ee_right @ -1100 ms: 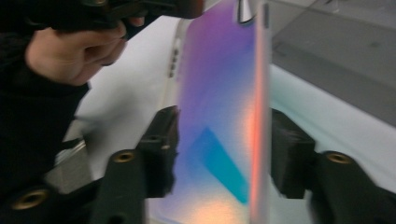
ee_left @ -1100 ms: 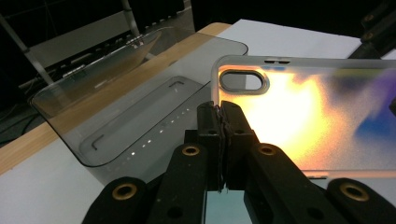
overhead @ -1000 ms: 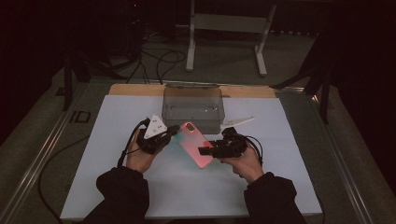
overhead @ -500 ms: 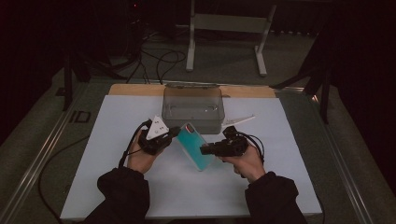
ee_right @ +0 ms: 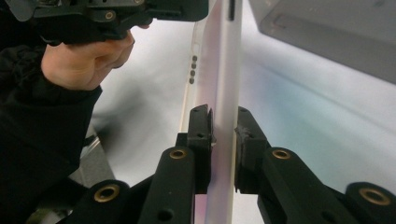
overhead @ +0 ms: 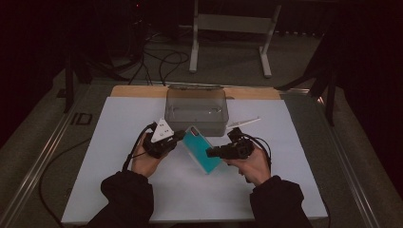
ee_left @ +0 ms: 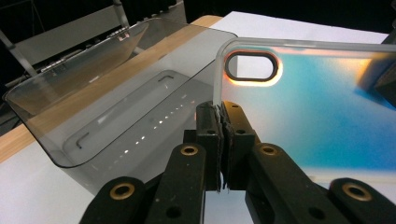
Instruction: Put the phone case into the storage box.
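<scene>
While both grippers hold the phone case between them above the white mat, the work stands at a mid-stage. The left gripper has its jaws closed tight on the case's rim beside the camera cutout, as the left gripper view shows. The right gripper has just been closing its jaws, and in the right gripper view its pads now press on both faces of the case's edge. The case, teal in the high view, hangs tilted in the air, just in front of the clear plastic box, not touching it.

Done, as far as can be judged: the case is off the mat and secured at two points, one near each end.

Left, as a judgement: the case is not yet in the box, whose interior looks empty, and the open box nearby suggests that as the destination. A thin white stick lies on the mat to the right of the box, untouched. Whether the case is to be flexed or turned first cannot be told.
</scene>
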Demonstrator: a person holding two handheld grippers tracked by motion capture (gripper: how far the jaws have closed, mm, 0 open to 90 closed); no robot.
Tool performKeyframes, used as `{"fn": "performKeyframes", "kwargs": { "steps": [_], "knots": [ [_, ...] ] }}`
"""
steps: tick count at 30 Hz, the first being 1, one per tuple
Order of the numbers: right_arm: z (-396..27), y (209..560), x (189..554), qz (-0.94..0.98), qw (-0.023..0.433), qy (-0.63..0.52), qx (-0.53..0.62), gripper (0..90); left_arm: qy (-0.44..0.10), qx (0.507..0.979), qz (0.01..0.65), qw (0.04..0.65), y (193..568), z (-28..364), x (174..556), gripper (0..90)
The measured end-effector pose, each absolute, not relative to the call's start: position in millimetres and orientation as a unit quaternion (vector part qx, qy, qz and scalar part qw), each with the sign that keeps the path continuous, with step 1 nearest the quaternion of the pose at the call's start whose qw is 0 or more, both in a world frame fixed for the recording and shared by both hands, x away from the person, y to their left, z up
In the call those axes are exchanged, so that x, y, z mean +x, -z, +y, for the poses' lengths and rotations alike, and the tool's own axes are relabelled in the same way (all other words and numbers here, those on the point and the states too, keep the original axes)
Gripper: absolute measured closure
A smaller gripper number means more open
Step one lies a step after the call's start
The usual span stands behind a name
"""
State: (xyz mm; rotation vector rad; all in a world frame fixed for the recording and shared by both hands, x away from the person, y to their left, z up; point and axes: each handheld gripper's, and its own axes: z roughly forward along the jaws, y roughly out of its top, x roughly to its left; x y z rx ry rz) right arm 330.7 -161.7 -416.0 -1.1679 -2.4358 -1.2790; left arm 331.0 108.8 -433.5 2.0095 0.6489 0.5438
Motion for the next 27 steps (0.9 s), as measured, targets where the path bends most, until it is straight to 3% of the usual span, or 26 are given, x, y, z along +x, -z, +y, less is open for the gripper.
{"fn": "performKeyframes", "kwargs": {
  "steps": [10, 13, 16, 20, 27],
  "knots": [
    [-161.0, 410.4, 327.0, -0.813, 0.044, 0.427, -0.393, 81.3, -0.215, 0.816, 0.269, 0.465, 434.8, 108.0, 330.9, 86.1],
    [-160.4, 410.1, 326.6, -0.812, 0.038, 0.429, -0.393, 81.5, -0.212, 0.815, 0.270, 0.466, 434.7, 108.7, 330.9, 79.3],
    [-159.8, 409.5, 326.4, -0.813, 0.033, 0.430, -0.392, 81.4, -0.209, 0.812, 0.276, 0.470, 434.7, 109.4, 331.1, 71.0],
    [-160.2, 408.8, 326.7, -0.811, 0.031, 0.432, -0.394, 81.4, -0.213, 0.806, 0.291, 0.469, 434.3, 110.1, 332.2, 52.5],
    [-161.4, 408.1, 326.4, -0.808, 0.026, 0.436, -0.394, 81.4, -0.253, 0.780, 0.332, 0.467, 432.7, 111.1, 331.0, 14.2]
  ]
}}
